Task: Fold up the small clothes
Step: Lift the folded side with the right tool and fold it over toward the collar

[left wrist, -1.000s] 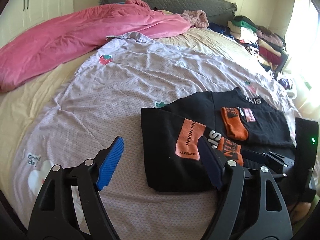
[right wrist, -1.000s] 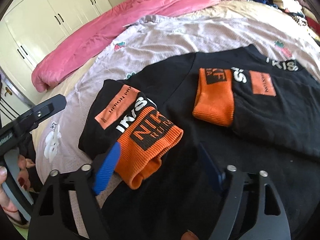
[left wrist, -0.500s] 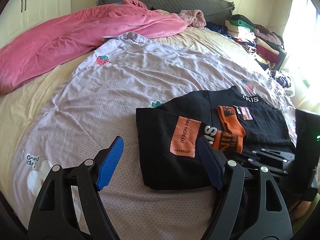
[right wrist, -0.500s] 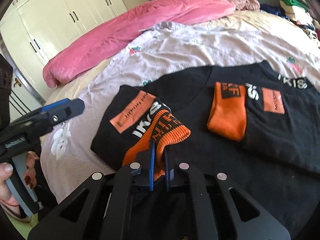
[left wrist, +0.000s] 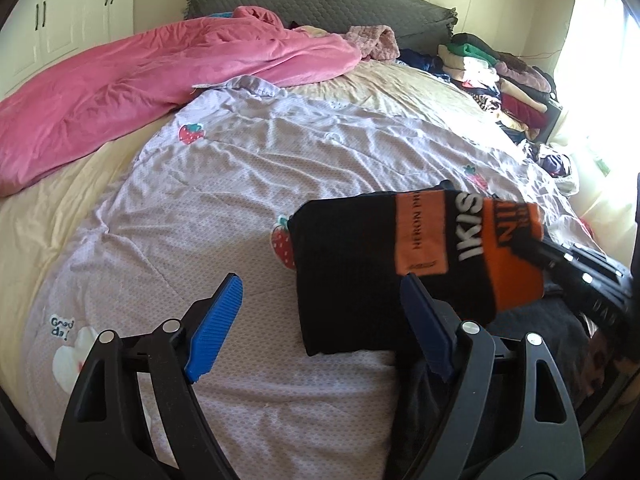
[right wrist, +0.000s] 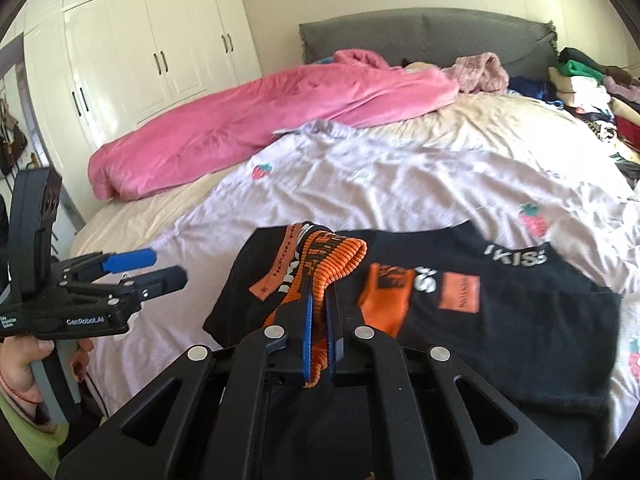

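In the left wrist view, the left gripper (left wrist: 320, 328) is hovering over the lilac strawberry-print sheet (left wrist: 248, 184), its jaws opening wide with only bare sheet between the blue pads. The black sweatshirt (left wrist: 352, 280) is lying just ahead and to the right of those jaws; its folded sleeve, with an orange patch and white lettering, is lifting off the bed. The right finger is overlapping the garment's near edge, though whether it is touching cannot be told. At the right edge, the right gripper (left wrist: 536, 248) is pinching the orange ribbed cuff (left wrist: 516, 264).

In the right wrist view, the right gripper (right wrist: 318, 320) is clamping tight on the orange ribbed cuff (right wrist: 332, 256), which is bunching between and beyond the fingertips. The black sweatshirt (right wrist: 520, 320) is spreading to the right across the sheet, its other orange cuff (right wrist: 386, 300) lying flat on the body. To the left, a hand (right wrist: 24, 360) is holding the left gripper (right wrist: 160, 268) apart from the garment.
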### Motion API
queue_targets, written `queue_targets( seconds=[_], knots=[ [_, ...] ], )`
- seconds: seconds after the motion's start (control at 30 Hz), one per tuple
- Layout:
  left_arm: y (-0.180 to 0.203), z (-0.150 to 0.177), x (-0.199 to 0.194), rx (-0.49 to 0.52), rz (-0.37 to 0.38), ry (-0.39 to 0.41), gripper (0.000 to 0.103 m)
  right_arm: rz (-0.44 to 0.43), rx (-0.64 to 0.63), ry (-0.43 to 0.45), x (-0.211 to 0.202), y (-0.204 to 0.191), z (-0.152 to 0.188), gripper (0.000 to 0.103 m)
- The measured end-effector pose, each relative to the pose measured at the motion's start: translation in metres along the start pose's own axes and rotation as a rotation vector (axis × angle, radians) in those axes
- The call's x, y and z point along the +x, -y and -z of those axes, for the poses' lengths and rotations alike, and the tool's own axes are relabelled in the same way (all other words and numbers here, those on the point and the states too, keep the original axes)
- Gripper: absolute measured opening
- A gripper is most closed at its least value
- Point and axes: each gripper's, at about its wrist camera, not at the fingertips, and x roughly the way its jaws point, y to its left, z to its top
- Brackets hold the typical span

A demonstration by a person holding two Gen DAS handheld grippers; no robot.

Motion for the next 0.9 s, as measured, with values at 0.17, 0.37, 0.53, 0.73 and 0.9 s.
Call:
queue_targets(
  seconds=[0.17, 0.37, 0.53, 0.73, 0.9],
  knots=[
    [0.006, -0.003, -0.003, 0.000, 0.004, 0.004, 0.074, 0.051, 0.017, 0.038, -0.020, 0.024, -0.006, 0.005],
    [0.011, -0.002, -0.004, 0.001, 0.002, 0.000, 0.074, 0.092, 0.030, 0.068, -0.037, 0.045, -0.008, 0.005],
    [0.010, 0.000, 0.004, -0.026, 0.021, -0.019, 0.074, 0.117, 0.042, 0.088, -0.050, 0.065, -0.009, 0.005],
    [0.022, 0.003, 0.019, -0.029, 0.029, -0.045, 0.074, 0.168, 0.074, 0.108, -0.065, 0.097, -0.006, 0.005],
    [0.037, 0.005, 0.031, -0.009, 0.036, -0.059, 0.074, 0.210, 0.096, 0.108, -0.072, 0.124, 0.001, 0.005]
  ],
)
